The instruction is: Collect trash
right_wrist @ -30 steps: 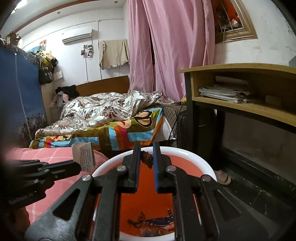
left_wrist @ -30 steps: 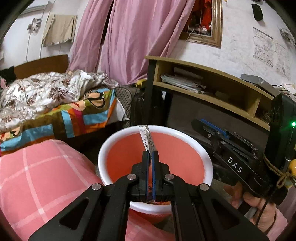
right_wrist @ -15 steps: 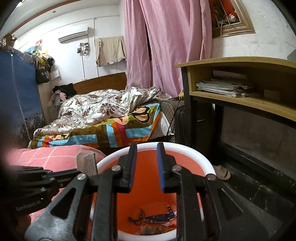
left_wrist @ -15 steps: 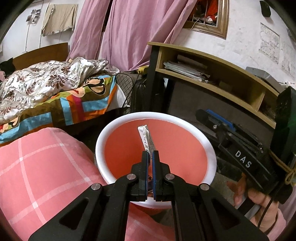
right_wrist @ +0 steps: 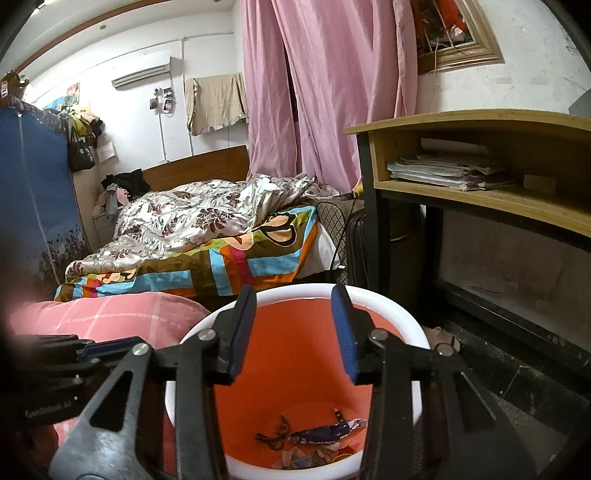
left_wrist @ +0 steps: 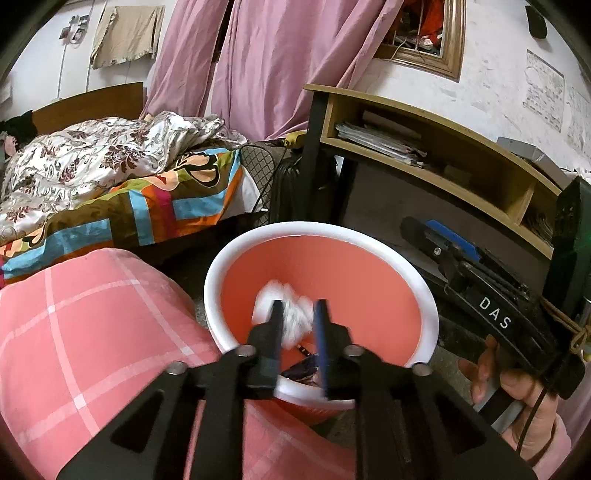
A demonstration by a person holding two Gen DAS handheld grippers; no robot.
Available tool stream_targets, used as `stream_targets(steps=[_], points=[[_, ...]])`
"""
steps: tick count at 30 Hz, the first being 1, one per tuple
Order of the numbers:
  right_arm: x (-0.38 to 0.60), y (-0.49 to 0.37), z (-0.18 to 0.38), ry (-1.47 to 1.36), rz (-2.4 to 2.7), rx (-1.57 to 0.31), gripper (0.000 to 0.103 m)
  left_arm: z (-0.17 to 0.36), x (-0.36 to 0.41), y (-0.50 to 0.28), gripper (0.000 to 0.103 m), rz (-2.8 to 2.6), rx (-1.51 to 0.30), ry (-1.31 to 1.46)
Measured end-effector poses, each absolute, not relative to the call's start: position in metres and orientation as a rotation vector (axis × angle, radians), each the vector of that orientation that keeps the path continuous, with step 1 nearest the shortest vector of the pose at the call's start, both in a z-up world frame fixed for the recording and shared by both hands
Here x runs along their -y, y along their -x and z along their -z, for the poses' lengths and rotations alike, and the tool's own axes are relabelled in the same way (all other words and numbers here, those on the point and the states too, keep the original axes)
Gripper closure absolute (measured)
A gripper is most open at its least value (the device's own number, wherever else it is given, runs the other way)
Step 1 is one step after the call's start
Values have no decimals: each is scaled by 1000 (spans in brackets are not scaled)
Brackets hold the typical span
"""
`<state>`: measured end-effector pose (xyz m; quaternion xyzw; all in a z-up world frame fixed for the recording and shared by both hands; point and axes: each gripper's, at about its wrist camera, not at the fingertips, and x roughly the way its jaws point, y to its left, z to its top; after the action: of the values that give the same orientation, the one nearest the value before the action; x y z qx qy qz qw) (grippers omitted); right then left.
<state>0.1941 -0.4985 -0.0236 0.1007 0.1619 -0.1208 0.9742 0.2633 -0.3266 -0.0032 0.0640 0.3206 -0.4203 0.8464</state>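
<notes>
Showing blurred (maybe paper) scrap (left_wrist: 291, 314): left view only.

Bedroom interior. White walls (right_wrist: 207, 48), marked and stained on the right side. Pink curtains (right_wrist: 325, 92) hang full length at the rear. A gilt-framed opening (right_wrist: 458, 33) sits high on the right wall. Wall-mounted air conditioner (right_wrist: 142, 74) near the ceiling; beige cloth (right_wrist: 214, 101) hangs below it. Bed with wooden headboard (right_wrist: 199, 166), floral quilt (right_wrist: 192, 218) and multicoloured patchwork cover (right_wrist: 236, 266). Wooden shelf unit (right_wrist: 480, 158) on black legs holds stacked papers (right_wrist: 443, 171). Dark floor (right_wrist: 517, 373). Blue panel (right_wrist: 33, 192) at left.
</notes>
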Motion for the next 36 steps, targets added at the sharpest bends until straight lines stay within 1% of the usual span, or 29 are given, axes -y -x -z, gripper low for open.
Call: stream_targets(steps=[2,7,8,10,12,13,14,16,17,19,21,22,23,25,36], points=[[499,-195,23,-204,245,-325,69,3,325,-263,73,889,-671,-122],[499,-194,23,-202,242,-323,64,-3,321,-263,71,864,-656,-107],[499,-194,23,-202,242,-320,63,-4,319,-263,69,858,-651,-99],[499,-194,22,-204,241,-314,59,-7,312,-263,64,836,-638,-77],[497,-193,21,-204,245,-313,55,-11,304,-263,54,808,-619,-51],[496,-193,20,-202,252,-309,53,-13,300,-264,52,797,-613,-39],[495,-192,19,-200,256,-305,49,-15,297,-264,49,785,-605,-26],[492,-190,17,-199,261,-292,39,-19,289,-263,47,760,-587,-12],[490,-189,16,-202,261,-284,37,-20,286,-262,44,741,-577,-13],[486,-188,15,-200,261,-272,31,-24,282,-261,34,705,-558,-14],[482,-187,13,-192,264,-265,28,-28,274,-257,11,664,-523,-2],[480,-186,13,-187,265,-262,24,-30,270,-255,8,645,-501,12],[477,-186,12,-182,263,-257,22,-32,265,-252,7,629,-477,28],[473,-183,10,-182,250,-244,12,-35,255,-249,7,611,-455,50],[445,-150,5,-180,206,-189,11,-41,206,-215,7,500,-398,48]])
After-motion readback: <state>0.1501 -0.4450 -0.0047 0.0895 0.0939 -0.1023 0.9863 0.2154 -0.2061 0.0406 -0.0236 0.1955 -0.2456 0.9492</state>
